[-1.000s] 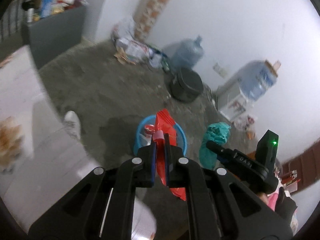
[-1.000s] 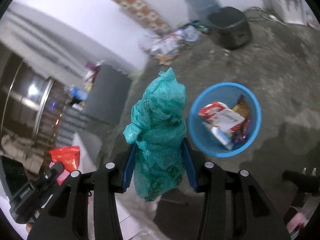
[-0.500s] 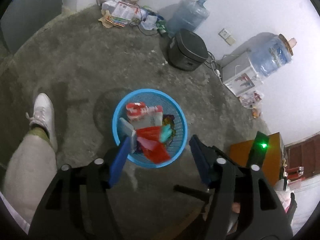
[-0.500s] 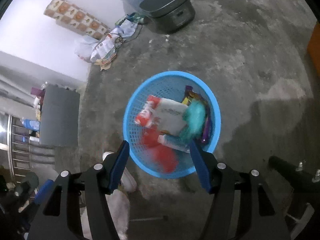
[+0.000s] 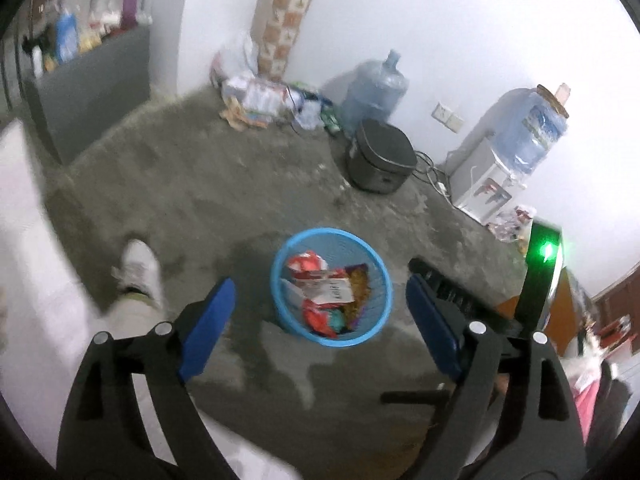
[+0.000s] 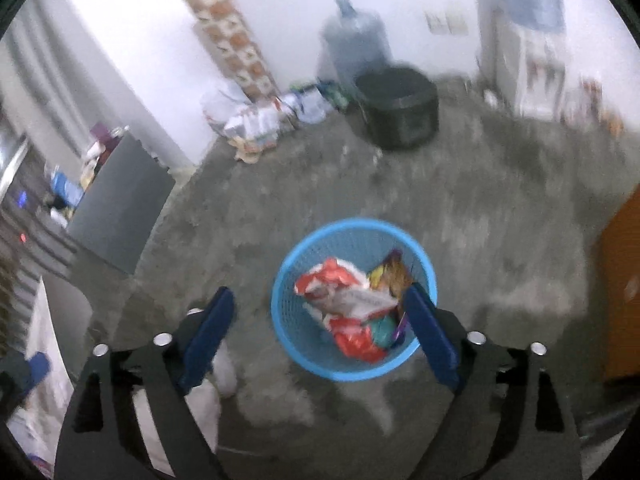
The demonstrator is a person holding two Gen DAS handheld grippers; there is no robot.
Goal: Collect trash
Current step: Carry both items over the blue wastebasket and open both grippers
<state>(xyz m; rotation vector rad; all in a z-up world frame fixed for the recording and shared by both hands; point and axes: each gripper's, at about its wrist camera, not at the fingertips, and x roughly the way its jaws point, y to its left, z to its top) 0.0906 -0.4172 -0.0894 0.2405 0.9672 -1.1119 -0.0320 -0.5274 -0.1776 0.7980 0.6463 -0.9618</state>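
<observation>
A round blue mesh basket [image 5: 282, 264] stands on the concrete floor and holds several wrappers. Among them lie a red wrapper [image 5: 318, 320] and a teal bag [image 5: 337, 320]. The basket also shows in the right wrist view [image 6: 288, 280], with the red wrapper [image 6: 352, 340] and the teal bag [image 6: 382, 330] inside. My left gripper [image 5: 320, 296] is open and empty, raised above the basket. My right gripper [image 6: 320, 300] is open and empty, above the basket too. Part of the right gripper's body [image 5: 540, 280] shows at the right of the left wrist view.
A black round pot [image 5: 380, 158], a large water jug [image 5: 376, 90] and a water dispenser [image 5: 504, 160] stand along the far wall. A litter pile [image 5: 260, 100] lies by a patterned column. A grey cabinet [image 5: 92, 84] stands left. The person's leg and white shoe [image 5: 138, 268] are beside the basket.
Both grippers opened: the red wrapper and the teal bag dropped into the basket. Since then both grippers have lifted and tilted up, so more of the room shows.
</observation>
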